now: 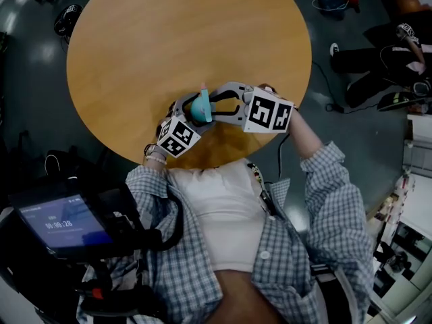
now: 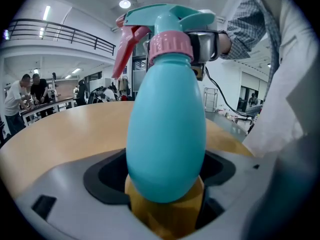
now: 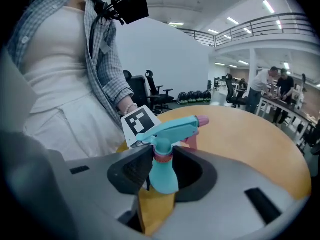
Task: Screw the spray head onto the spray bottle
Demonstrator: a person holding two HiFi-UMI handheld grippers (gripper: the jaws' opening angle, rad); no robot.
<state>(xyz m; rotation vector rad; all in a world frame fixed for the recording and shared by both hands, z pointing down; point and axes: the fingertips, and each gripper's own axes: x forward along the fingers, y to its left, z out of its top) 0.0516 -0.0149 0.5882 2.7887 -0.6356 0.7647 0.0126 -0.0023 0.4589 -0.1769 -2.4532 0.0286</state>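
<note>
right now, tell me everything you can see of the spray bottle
The spray bottle is smooth teal plastic, egg-shaped, head-up. A pink collar joins it to a teal spray head with a pink trigger; whether it is screwed fully down I cannot tell. The left hand-held gripper clamps its body above the table's near edge; the right hand-held gripper grips the collar.

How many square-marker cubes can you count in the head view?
2. One cube on the left gripper, below-left of the spray bottle; the other cube on the right gripper, right of it. No others show.
</note>
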